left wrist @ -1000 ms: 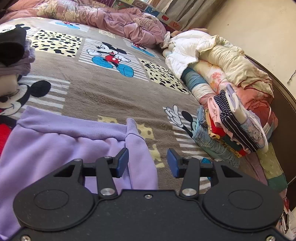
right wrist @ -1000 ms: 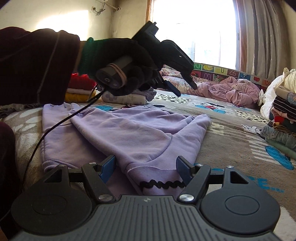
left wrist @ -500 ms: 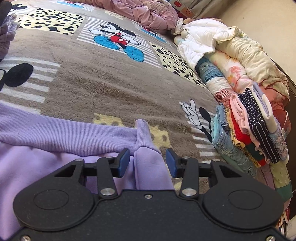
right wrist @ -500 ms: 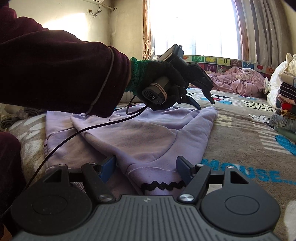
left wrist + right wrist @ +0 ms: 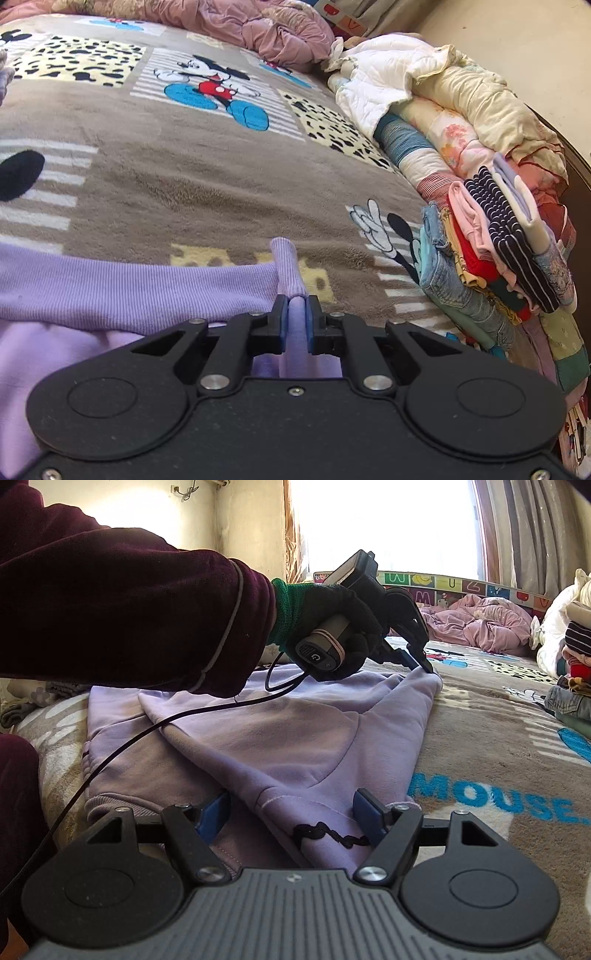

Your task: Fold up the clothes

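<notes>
lilac sweatshirt spread flat, ribbed corner pinched upright

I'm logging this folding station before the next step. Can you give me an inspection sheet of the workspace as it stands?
Surface: bed covered by a brown cartoon-mouse blanket.
Job's things: lilac sweatshirt lying flat on the blanket, partly folded, black trim at its near edge.
Clutter: stack of folded clothes and rolled quilts along the bed edge; crumpled pink bedding at the far end.
Grippers: left gripper shut on the sweatshirt's ribbed corner; right gripper open, jaws astride the near edge.
Cables: black cable running from the left gripper across the sweatshirt.
Surroundings: bright window with curtains, cream wall.
</notes>
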